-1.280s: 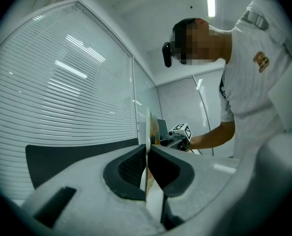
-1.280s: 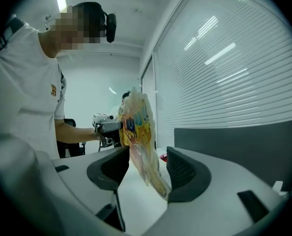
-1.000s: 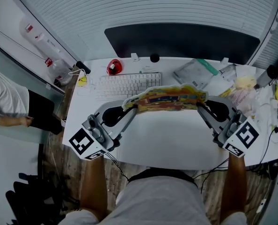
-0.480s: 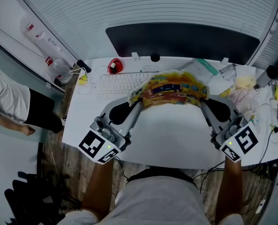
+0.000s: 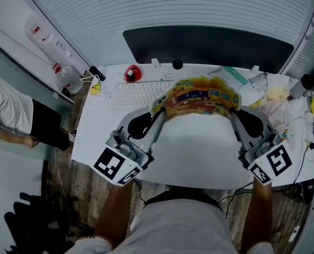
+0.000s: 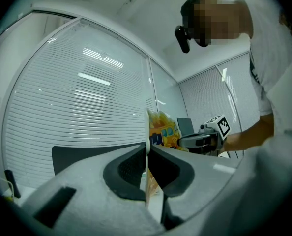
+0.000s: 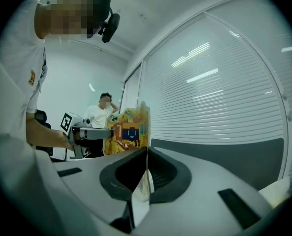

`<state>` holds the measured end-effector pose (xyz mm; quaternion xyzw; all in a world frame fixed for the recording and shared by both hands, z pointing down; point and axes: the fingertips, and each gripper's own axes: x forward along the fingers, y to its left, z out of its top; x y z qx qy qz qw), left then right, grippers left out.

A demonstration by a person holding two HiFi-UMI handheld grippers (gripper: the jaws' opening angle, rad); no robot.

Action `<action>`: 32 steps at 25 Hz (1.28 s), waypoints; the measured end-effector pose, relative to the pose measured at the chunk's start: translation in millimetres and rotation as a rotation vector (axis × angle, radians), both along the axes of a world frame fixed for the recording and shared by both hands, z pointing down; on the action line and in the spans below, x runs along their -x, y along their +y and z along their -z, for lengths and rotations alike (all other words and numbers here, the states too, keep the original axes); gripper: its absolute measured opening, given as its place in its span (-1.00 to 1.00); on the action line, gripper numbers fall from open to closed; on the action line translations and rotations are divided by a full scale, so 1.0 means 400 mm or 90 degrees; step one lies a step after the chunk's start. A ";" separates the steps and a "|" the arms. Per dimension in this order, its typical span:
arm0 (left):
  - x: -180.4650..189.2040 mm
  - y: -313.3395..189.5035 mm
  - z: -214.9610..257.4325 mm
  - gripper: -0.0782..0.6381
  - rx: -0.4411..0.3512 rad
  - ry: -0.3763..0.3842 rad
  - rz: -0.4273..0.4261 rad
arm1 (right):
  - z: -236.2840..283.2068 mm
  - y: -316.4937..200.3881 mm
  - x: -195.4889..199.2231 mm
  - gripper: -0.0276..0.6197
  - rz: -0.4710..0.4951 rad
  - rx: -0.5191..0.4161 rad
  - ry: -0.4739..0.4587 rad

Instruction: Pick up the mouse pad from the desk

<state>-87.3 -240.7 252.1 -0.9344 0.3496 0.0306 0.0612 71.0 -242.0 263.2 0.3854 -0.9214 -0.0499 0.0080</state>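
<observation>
The mouse pad [image 5: 199, 96], yellow and orange with a cartoon print, hangs above the white desk [image 5: 194, 152] and arches upward between my two grippers. My left gripper [image 5: 159, 110] is shut on its left edge and my right gripper [image 5: 233, 110] on its right edge. In the left gripper view the jaws [image 6: 147, 151] pinch the thin edge, the pad [image 6: 160, 129] stands up beyond them, and the right gripper [image 6: 205, 139] shows behind it. In the right gripper view the jaws [image 7: 147, 166] clamp the other edge of the pad [image 7: 129, 129], with the left gripper [image 7: 84, 132] past it.
A white keyboard [image 5: 138, 94] and a red mouse [image 5: 130, 74] lie at the desk's far left. A dark monitor [image 5: 210, 44] stands behind. Papers and small clutter [image 5: 268, 97] crowd the far right. A person [image 5: 9, 115] stands left of the desk.
The pad has risen a little toward the monitor and bows up more. Both grippers have tipped upward with it, and the left one has shifted slightly to the right.
</observation>
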 end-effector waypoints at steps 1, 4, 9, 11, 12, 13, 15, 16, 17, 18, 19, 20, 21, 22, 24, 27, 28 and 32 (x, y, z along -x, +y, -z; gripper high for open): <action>0.000 0.001 0.001 -0.72 -0.001 -0.001 0.000 | 0.001 0.001 0.000 -0.86 -0.001 -0.001 -0.001; 0.001 0.002 0.004 -0.72 -0.002 -0.001 0.000 | 0.004 0.004 0.002 -0.86 -0.004 -0.003 -0.002; 0.003 0.002 0.007 -0.72 -0.002 -0.001 0.000 | 0.007 0.004 0.003 -0.86 -0.006 -0.002 -0.002; 0.004 0.002 0.006 -0.72 0.000 -0.001 0.000 | 0.006 0.004 0.004 -0.86 -0.007 -0.002 -0.001; 0.003 0.002 0.005 -0.72 0.000 -0.001 0.000 | 0.006 0.004 0.004 -0.86 -0.007 -0.002 -0.001; 0.003 0.002 0.005 -0.72 0.000 -0.001 0.000 | 0.005 0.004 0.004 -0.86 -0.007 -0.001 -0.001; 0.003 0.003 0.004 -0.72 0.001 -0.002 -0.001 | 0.004 0.004 0.005 -0.86 -0.008 -0.001 -0.002; 0.003 0.003 0.004 -0.72 0.001 -0.002 0.000 | 0.003 0.004 0.005 -0.86 -0.008 0.000 -0.002; 0.003 0.003 0.004 -0.72 0.001 -0.002 0.000 | 0.002 0.004 0.005 -0.86 -0.008 0.001 -0.001; 0.003 0.003 0.003 -0.72 0.001 -0.002 0.000 | 0.002 0.004 0.005 -0.86 -0.008 0.002 -0.001; 0.004 0.003 0.003 -0.72 0.002 -0.003 0.000 | 0.000 0.005 0.006 -0.86 -0.008 0.002 -0.001; 0.004 0.003 0.001 -0.72 0.002 -0.003 0.001 | -0.001 0.004 0.006 -0.86 -0.007 0.002 -0.001; 0.004 0.002 0.000 -0.72 0.002 -0.003 0.001 | -0.003 0.004 0.007 -0.86 -0.007 0.002 -0.002; 0.004 0.001 -0.002 -0.72 0.002 -0.003 0.001 | -0.004 0.003 0.006 -0.86 -0.007 0.003 -0.002; 0.004 0.000 -0.003 -0.72 0.003 -0.003 0.001 | -0.004 0.002 0.006 -0.86 -0.007 0.003 -0.002; 0.003 0.000 -0.003 -0.72 0.003 -0.002 0.000 | -0.004 0.003 0.005 -0.86 -0.008 0.004 -0.002; 0.003 -0.001 -0.003 -0.72 0.003 -0.002 0.000 | -0.005 0.002 0.004 -0.86 -0.009 0.004 -0.002; 0.002 -0.005 -0.005 -0.72 0.004 -0.002 0.000 | -0.008 -0.001 0.003 -0.86 -0.009 0.005 -0.001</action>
